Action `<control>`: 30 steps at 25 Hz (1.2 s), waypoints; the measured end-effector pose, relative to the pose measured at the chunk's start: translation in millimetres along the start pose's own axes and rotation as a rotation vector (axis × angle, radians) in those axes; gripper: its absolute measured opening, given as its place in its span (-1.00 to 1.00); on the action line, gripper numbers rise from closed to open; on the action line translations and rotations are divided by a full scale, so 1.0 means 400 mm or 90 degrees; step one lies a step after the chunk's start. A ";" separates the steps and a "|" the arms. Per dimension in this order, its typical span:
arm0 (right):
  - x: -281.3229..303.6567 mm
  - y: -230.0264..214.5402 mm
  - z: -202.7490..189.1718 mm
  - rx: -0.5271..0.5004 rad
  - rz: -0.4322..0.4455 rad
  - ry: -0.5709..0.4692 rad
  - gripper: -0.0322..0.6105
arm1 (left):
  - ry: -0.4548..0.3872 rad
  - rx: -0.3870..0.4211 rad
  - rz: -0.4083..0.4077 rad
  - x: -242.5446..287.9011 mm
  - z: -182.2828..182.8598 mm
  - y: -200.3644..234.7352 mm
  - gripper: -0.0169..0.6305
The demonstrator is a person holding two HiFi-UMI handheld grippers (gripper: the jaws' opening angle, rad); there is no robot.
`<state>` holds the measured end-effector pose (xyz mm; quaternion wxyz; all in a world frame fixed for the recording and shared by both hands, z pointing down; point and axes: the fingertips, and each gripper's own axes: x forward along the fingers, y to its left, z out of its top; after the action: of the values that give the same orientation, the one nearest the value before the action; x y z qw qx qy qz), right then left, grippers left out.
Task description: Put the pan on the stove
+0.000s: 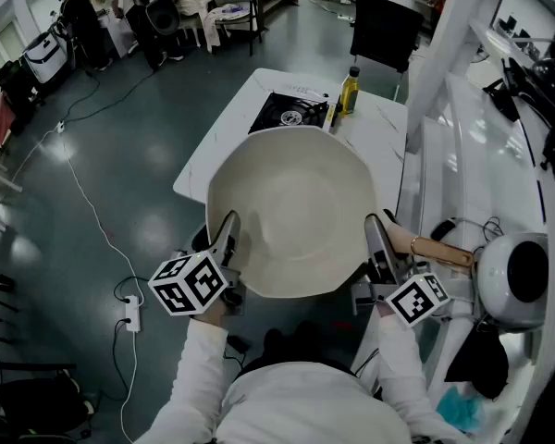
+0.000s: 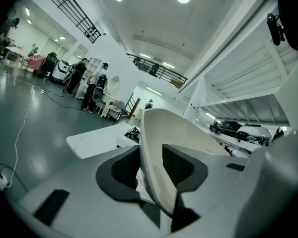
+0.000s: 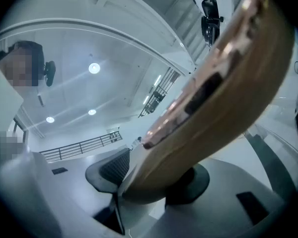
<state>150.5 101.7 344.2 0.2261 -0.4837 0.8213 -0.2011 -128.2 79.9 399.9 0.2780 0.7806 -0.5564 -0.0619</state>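
**Step in hand: carry to the stove.** The pan [image 1: 291,211], a wide cream bowl-shaped vessel, is held in the air, near the person and above the near end of the white table [image 1: 208,160]. The black stove [image 1: 289,112] lies at the table's far end, well apart from the pan. An oil bottle [image 1: 351,91] stands just right of the stove.

Recommended procedure, judged from this layout:
- Move both grippers forward together so the pan stays level.
- Centre the pan over the stove before lowering it.
- Pass left of the bottle, since the rim or the handle could tip it.
- Release only once the base rests flat.

**Jaw state.**
- Left gripper [image 1: 226,234]: the jaws are moderately spread and pinch the pan's left wall, with one pad inside the rim and one outside.
- Right gripper [image 1: 379,239]: the jaws are spread wide and clamp the wooden handle [image 1: 439,251] close to where it joins the pan. The handle runs out to the right, and the right gripper view shows it filling the gap between the pads.
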 end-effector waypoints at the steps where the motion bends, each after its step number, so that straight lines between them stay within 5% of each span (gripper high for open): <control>1: 0.001 -0.002 0.002 0.000 -0.001 -0.003 -0.16 | 0.000 0.001 -0.001 0.004 0.002 -0.003 -0.50; 14: -0.002 -0.066 0.023 0.026 -0.004 -0.010 -0.20 | 0.017 -0.027 0.014 0.041 -0.044 -0.025 -0.50; 30: 0.118 -0.168 0.047 0.041 0.002 -0.009 -0.20 | 0.008 0.007 0.021 0.185 0.020 -0.031 -0.50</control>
<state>188.3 27.3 357.3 0.2472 -0.4766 0.8135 -0.2237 -93.4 13.0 402.5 0.2786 0.7730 -0.5678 -0.0493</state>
